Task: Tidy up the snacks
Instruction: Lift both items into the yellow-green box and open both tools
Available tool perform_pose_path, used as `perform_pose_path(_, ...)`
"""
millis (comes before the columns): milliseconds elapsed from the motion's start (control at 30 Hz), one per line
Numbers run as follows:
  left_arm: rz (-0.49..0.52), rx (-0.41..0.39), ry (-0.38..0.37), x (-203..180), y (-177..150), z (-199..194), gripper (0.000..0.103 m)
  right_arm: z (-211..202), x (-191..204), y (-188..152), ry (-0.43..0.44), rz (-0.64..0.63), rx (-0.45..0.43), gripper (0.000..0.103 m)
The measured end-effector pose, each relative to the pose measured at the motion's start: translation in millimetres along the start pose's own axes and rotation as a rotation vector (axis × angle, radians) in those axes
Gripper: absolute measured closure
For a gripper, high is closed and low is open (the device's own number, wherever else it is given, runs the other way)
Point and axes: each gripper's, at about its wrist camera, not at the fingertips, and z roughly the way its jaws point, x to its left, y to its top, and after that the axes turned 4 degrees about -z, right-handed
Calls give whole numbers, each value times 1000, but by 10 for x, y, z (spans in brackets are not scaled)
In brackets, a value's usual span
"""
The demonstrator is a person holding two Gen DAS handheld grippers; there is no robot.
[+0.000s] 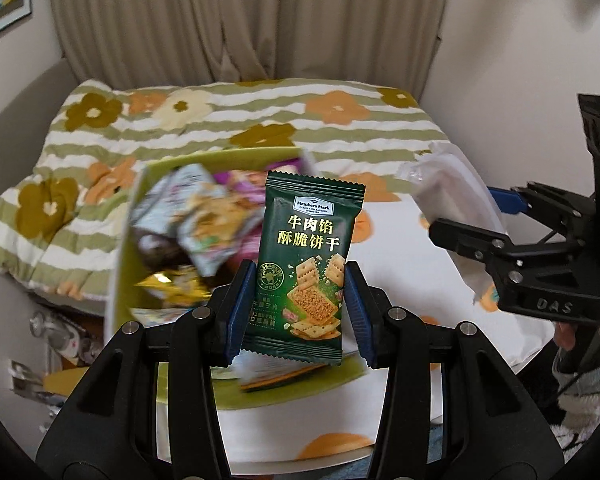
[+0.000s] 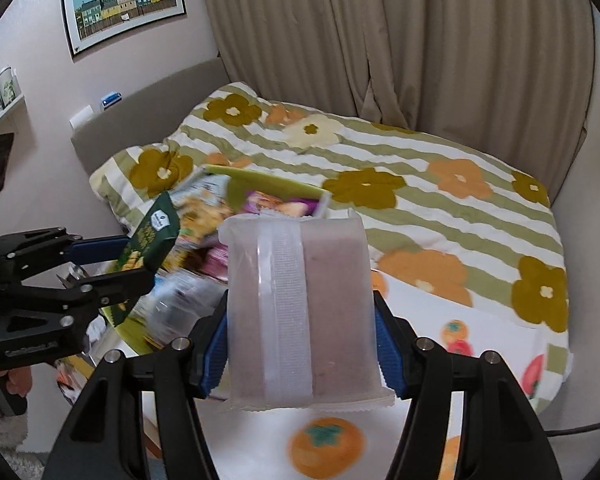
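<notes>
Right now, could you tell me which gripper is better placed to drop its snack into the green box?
Probably left: its green cracker packet hangs right beside the green box, while the right's frosted packet sits farther off.

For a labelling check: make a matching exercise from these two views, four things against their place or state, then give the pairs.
Things:
1. green cracker packet
2. frosted white packet
3. lime-green box
4. framed picture

Place or state:
A. hangs on the wall
B. clamped in the right claw
C. sits on the bed, full of snack packets
D. clamped in the left claw

Pairs: 1-D, 2-B, 3-C, 4-A
</notes>
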Motion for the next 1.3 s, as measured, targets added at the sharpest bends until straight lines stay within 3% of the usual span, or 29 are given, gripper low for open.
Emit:
perform_pose_path(267,15,52,-6,725,-96,125,62,219,579,131,-27,75,3,44)
perform_pose_path(533,60,134,-4,877,-175,439,61,342,783,175,-67,134,34,44)
perform_pose_path(600,72,141,24,867,-208,489,48,362,797,186,-66,143,34,44)
perform_pose_path(633,76,154,43,861,-225,528,17,372,793,192,-62,146,35,44)
perform_pose_path(667,71,153,54,872,-250,543,1,382,804,199,-59,146,39,44)
perform_pose_path(800,3,165,14,981,-358,526,1,408,801,204,-50,137,46,44)
perform_pose_path(1233,-54,146,66,1312,-425,368,1,724,985,374,-7,155,96,44)
perform_pose_path(1300,-63,141,62,1348,-408,349,1,755,1002,393,-13,160,95,36)
